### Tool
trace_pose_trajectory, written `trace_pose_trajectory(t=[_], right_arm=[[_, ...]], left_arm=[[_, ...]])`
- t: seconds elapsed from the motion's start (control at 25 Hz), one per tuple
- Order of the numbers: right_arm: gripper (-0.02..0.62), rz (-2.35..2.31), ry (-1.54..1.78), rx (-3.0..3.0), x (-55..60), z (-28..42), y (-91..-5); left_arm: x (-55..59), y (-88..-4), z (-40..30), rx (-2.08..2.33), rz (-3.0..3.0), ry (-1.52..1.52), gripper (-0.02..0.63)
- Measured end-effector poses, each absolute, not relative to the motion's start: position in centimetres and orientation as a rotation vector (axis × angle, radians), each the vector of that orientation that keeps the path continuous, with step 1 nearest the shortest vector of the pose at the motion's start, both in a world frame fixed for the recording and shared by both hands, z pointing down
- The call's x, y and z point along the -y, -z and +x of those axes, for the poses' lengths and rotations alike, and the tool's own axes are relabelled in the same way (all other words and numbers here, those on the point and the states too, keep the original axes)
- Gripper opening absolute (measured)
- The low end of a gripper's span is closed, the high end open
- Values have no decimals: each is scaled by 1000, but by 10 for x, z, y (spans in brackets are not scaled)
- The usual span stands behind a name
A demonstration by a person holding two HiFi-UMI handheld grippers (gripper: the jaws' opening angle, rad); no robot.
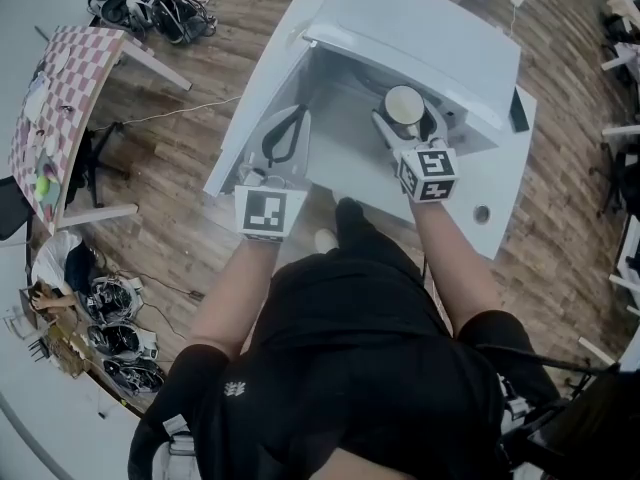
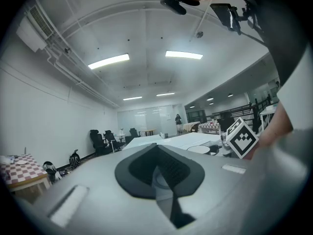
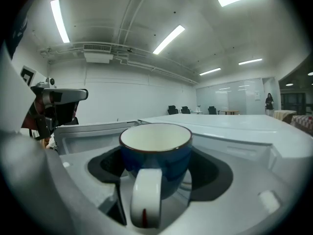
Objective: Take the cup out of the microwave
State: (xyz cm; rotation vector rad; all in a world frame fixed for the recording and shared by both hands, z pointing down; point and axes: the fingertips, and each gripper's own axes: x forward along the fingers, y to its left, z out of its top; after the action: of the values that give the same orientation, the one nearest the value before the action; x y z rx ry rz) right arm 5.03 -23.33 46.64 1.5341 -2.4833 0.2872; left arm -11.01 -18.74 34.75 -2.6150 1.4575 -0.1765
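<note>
The white microwave (image 1: 420, 43) stands in front of me with its door (image 1: 250, 118) swung open to the left. The cup (image 1: 404, 106), blue outside and white inside with a white handle (image 3: 145, 195), sits at the mouth of the cavity between the fingers of my right gripper (image 1: 405, 120). In the right gripper view the cup (image 3: 155, 153) fills the gap, with the right gripper (image 3: 155, 148) shut on its sides and the handle pointing toward the camera. My left gripper (image 1: 298, 114) hovers inside the doorway, left of the cup, shut on nothing. Its dark pads (image 2: 142, 168) meet in the left gripper view.
The microwave rests on a white table (image 1: 490, 223). A checkered table (image 1: 55, 98) stands at the left, cables and headsets (image 1: 160, 8) lie on the wooden floor behind it, and bags (image 1: 115, 323) sit at the lower left. My legs are right against the table front.
</note>
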Motion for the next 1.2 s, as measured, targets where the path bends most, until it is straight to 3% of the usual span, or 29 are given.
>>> trace_pose_trajectory(t=[1.2], right_arm=[[385, 1507, -268, 2543, 239, 75, -370]], left_arm=[[211, -281, -114, -1429, -2586, 117, 3]])
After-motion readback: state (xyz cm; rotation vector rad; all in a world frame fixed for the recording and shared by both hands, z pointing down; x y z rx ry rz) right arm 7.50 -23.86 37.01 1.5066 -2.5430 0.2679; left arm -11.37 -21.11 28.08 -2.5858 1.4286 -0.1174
